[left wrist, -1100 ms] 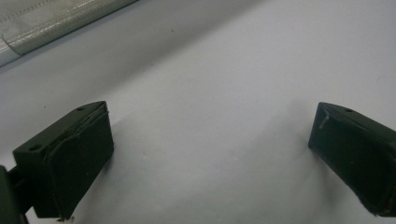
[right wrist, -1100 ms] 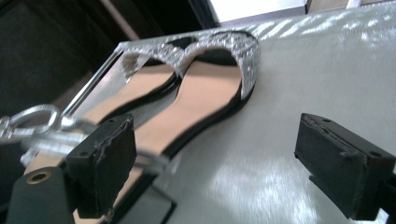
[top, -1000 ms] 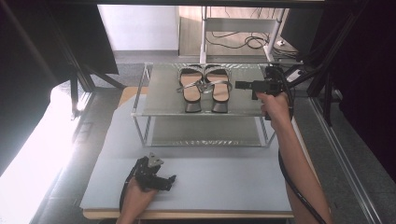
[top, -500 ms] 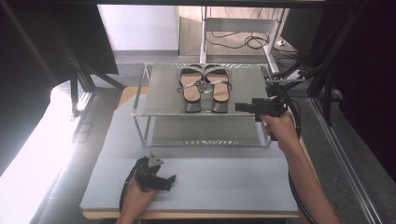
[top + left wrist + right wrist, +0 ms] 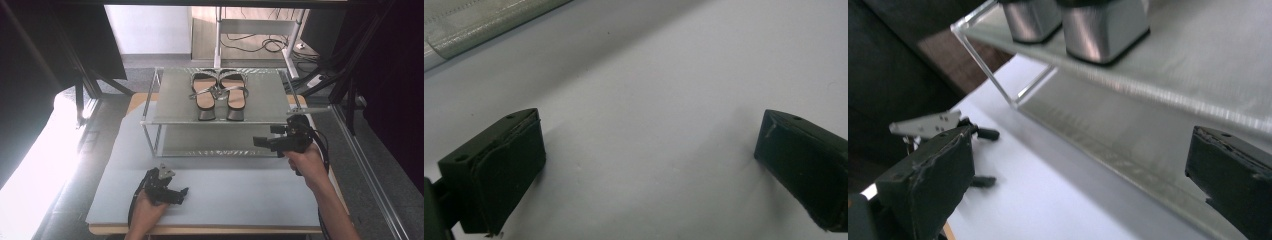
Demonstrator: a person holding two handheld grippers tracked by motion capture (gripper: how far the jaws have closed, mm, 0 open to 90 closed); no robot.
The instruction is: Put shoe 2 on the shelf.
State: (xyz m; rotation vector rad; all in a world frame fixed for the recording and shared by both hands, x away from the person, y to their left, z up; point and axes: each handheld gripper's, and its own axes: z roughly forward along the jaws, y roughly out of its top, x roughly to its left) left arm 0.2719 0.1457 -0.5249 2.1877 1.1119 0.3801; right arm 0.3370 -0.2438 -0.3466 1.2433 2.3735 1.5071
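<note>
A pair of brown open-toed sandals stands side by side on the top shelf of a clear two-tier rack. My right gripper hangs open in the air at the rack's front right corner, level with the lower shelf, pointing left. In the right gripper view its jaws stand wide apart with nothing between them, and the sandals' block heels show above. My left gripper rests on the pale blue mat near the front left. It is open and holds nothing.
The rack fills the back half of the mat, with its lower shelf bare. The left gripper lies farther off in the right gripper view. Dark frame posts flank the table, and cables lie on the floor behind it.
My right gripper has come down from beside the sandals on the top shelf and back toward the person, open all the way. The left gripper has stayed put.
</note>
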